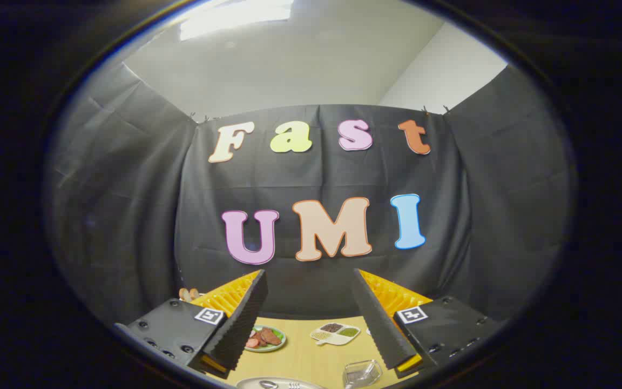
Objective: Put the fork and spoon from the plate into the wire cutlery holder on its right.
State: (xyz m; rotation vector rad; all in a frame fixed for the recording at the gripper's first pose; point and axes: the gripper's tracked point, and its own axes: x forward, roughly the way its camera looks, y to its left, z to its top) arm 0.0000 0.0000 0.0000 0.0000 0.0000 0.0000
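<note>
A: See the gripper [309, 273]?

B: Yes. Held up high, looking at the black cloth wall [322, 178] more than at the table [305, 354].

A: And the fingers [241, 319]?

B: Spread wide apart. Open, holding nothing, touching nothing.

A: Where to find the plate [313, 384]?

B: Way down low, close in, between the two fingers. Shiny and grey. Just a thin bit of it in sight.

A: Anything lying on it?

B: The spoon [268, 384] and the fork [292, 385], side by side. Spoon on the left, fork on the right. Only their ends in sight.

A: And the wire cutlery holder [362, 373]?

B: Just to the right of the plate, near the right finger. Looks see-through. Hard to tell what sits inside.

A: More stuff on the table?

B: Farther out, a green plate [278, 343] with brown and red meat slices [263, 337], partly hidden by the left finger. Next to it, in the middle, a white dish [336, 333] split into small parts, with dark, pale and green bits in them.

A: What about behind the left finger?

B: Some small tan things [188, 294], too tiny to name.

A: And up top?

B: A white ceiling [289, 59] with a bright light [235, 16].
</note>
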